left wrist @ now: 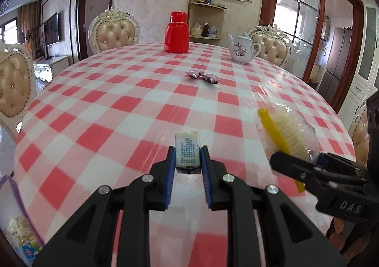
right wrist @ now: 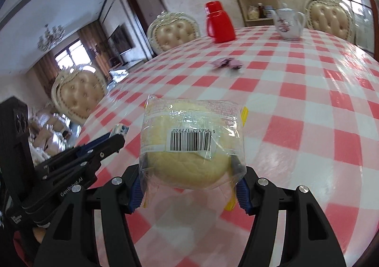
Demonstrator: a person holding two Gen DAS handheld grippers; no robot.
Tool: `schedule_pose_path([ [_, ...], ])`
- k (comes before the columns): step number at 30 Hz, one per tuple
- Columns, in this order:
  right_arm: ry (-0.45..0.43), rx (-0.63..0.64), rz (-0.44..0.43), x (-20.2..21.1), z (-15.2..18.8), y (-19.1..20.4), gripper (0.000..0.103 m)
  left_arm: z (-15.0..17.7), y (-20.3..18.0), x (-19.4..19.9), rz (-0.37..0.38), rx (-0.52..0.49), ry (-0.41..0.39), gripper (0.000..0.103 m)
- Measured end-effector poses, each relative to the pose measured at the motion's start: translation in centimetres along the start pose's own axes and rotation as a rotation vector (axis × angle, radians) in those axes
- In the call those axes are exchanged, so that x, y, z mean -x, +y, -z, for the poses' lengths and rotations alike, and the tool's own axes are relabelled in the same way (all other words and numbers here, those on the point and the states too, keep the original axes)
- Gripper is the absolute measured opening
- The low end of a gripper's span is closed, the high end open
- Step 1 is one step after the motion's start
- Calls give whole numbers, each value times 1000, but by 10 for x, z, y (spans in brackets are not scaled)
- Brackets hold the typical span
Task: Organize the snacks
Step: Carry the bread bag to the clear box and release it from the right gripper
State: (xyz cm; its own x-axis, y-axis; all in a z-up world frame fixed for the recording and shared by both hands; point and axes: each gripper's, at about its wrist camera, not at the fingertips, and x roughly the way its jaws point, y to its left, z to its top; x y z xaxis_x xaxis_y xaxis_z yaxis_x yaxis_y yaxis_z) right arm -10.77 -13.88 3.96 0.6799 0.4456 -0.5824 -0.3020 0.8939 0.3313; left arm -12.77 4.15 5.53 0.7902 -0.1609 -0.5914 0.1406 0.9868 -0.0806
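Observation:
My left gripper (left wrist: pixel 188 151) is shut on a small white wrapped snack (left wrist: pixel 187 149) with printed text, held above the checked tablecloth (left wrist: pixel 118 124). My right gripper (right wrist: pixel 189 172) is shut on a clear bag with a pale round bun (right wrist: pixel 189 139), barcode label facing me, yellow strip at its edge. In the left wrist view that bun bag (left wrist: pixel 287 135) and the right gripper (left wrist: pixel 300 162) hang at the right. In the right wrist view the left gripper (right wrist: pixel 117 138) shows at the left with the small snack (right wrist: pixel 120 130). Two purple wrapped candies (left wrist: pixel 202 76) (right wrist: pixel 227 63) lie mid-table.
A red thermos (left wrist: pixel 177 33) (right wrist: pixel 219 23) and a white floral teapot (left wrist: pixel 242 49) (right wrist: pixel 289 21) stand at the table's far side. Cushioned chairs (left wrist: pixel 113 30) ring the table. A purple-edged container with snack packs (left wrist: pixel 21 238) sits at the near left edge.

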Motion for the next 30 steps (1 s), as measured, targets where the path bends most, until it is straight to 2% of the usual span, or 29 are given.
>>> schedule_pose_path([
  [5, 15, 63, -37, 3, 10, 29, 61, 12, 15, 27, -11, 3, -12, 21],
  [15, 70, 185, -125, -1, 26, 83, 61, 31, 82, 96, -73, 65, -58, 21],
  [21, 133, 288, -179, -14, 42, 132, 61, 53, 122, 114, -123, 62, -6, 21],
  [28, 179, 468, -277, -21, 66, 206, 61, 81, 180, 139, -248, 90, 46, 21],
  [30, 190, 524, -313, -21, 76, 231, 61, 83, 203, 150, -309, 109, 50, 22],
])
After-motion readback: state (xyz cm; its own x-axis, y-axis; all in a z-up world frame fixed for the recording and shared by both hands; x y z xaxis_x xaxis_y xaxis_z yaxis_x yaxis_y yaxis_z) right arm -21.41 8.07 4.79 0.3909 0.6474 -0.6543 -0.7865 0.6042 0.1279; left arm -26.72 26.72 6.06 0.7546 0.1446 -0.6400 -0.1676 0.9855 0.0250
